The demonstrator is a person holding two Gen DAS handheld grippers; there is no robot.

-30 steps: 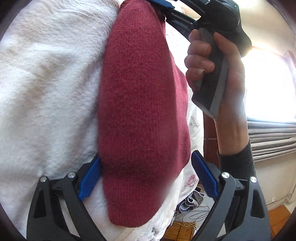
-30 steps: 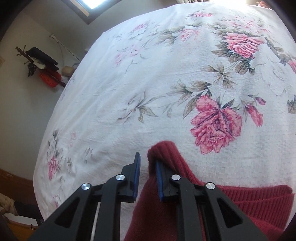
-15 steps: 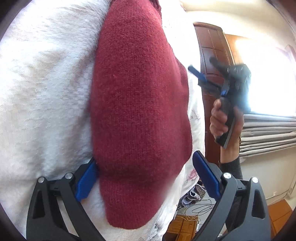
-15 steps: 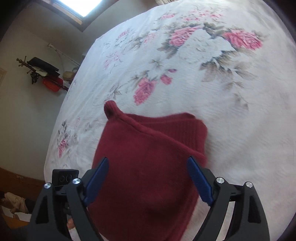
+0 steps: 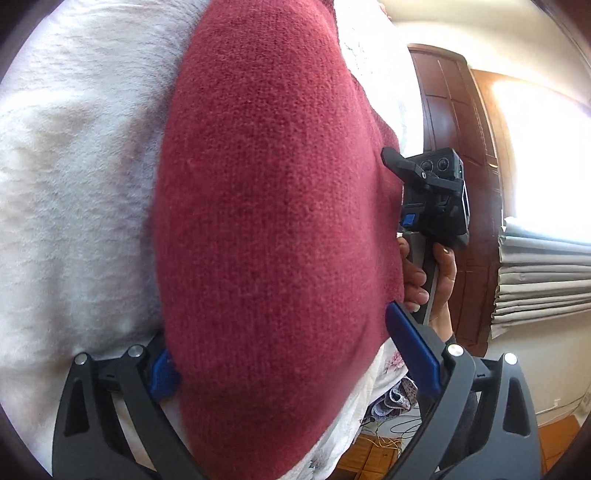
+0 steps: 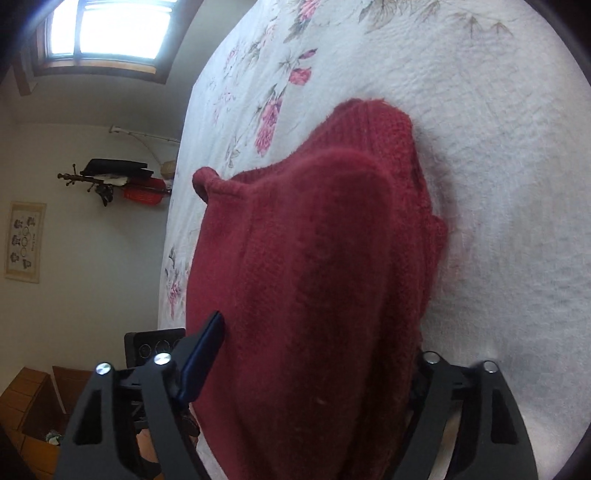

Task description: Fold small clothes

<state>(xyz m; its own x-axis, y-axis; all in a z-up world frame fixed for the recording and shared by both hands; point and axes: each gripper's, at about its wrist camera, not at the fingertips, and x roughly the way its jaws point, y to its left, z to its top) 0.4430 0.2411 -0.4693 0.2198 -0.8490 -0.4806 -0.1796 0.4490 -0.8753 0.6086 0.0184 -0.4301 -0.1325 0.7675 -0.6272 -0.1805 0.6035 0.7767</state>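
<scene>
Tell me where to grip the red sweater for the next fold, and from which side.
Probably grip the little knit corner sticking up at the red sweater's far left edge, coming in from the left. It stands clear of the floral bedspread, so a finger can slide under it.

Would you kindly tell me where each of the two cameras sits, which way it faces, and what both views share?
Left wrist view: sits on the left hand-held gripper, looking along its open fingers over the red knitted garment on the white blanket; the right hand shows, holding the other gripper.
Right wrist view: sits on the right hand-held gripper, open, facing across the floral bedspread toward the wall and window; no hand is clearly visible.
Shared: the same red garment, lying between both grippers' fingers.
</scene>
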